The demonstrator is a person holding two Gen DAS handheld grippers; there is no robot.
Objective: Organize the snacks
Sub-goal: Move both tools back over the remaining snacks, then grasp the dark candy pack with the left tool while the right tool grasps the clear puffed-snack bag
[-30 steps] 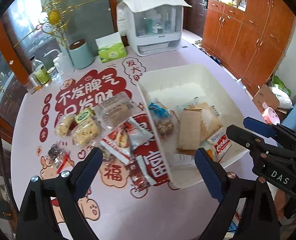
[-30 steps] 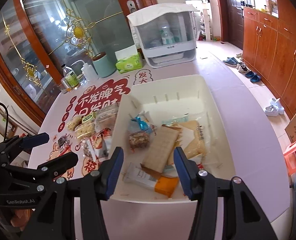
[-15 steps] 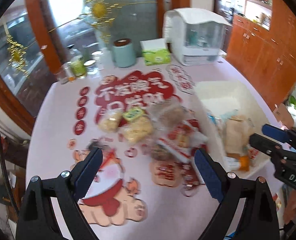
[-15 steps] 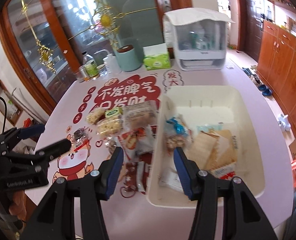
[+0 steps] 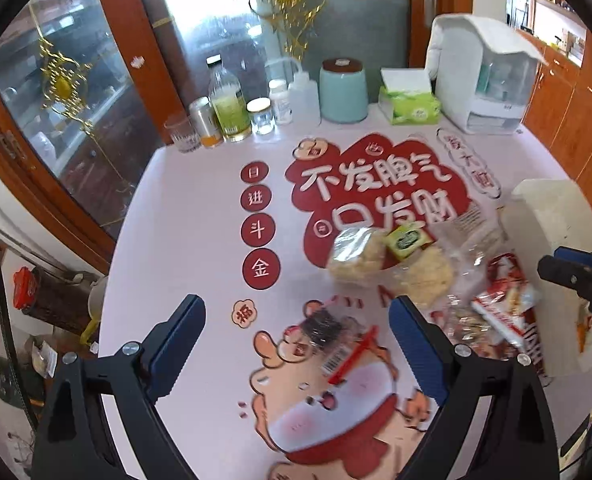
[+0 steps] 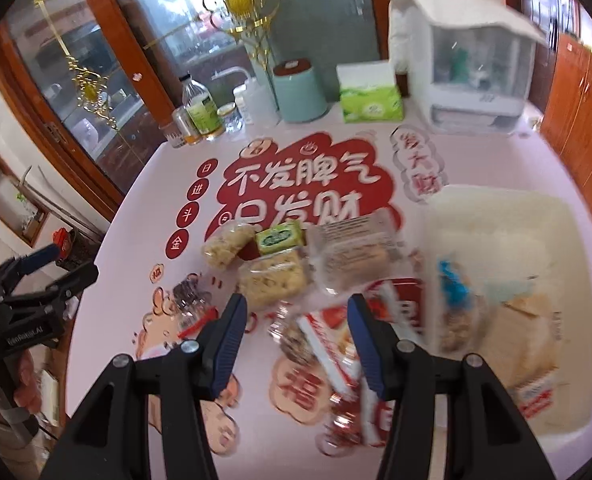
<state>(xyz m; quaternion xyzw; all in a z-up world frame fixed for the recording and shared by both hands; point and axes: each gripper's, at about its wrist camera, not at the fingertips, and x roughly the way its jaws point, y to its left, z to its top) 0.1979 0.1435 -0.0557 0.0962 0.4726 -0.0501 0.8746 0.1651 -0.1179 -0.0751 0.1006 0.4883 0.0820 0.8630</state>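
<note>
Several snack packets lie on the pink printed tablecloth left of a white bin (image 6: 507, 216). My left gripper (image 5: 296, 340) is open and empty above a small clear packet with a red strip (image 5: 331, 336). Two pale rice-cake packets (image 5: 355, 256) and a green packet (image 5: 405, 240) lie beyond it. My right gripper (image 6: 294, 324) is open and empty above a red and white packet (image 6: 327, 340), beside a clear cake packet (image 6: 355, 252). The bin holds several packets, among them a blue-topped one (image 6: 451, 288) and a tan one (image 6: 523, 328).
At the table's far edge stand bottles and jars (image 5: 228, 112), a teal canister (image 5: 343, 92), a green tissue box (image 5: 409, 100) and a white dispenser (image 5: 483, 80). A glass cabinet stands behind. The table edge drops off at the left.
Both grippers have swung left, away from the bin and over the loose packets on the tablecloth. Both have stayed open and empty.
</note>
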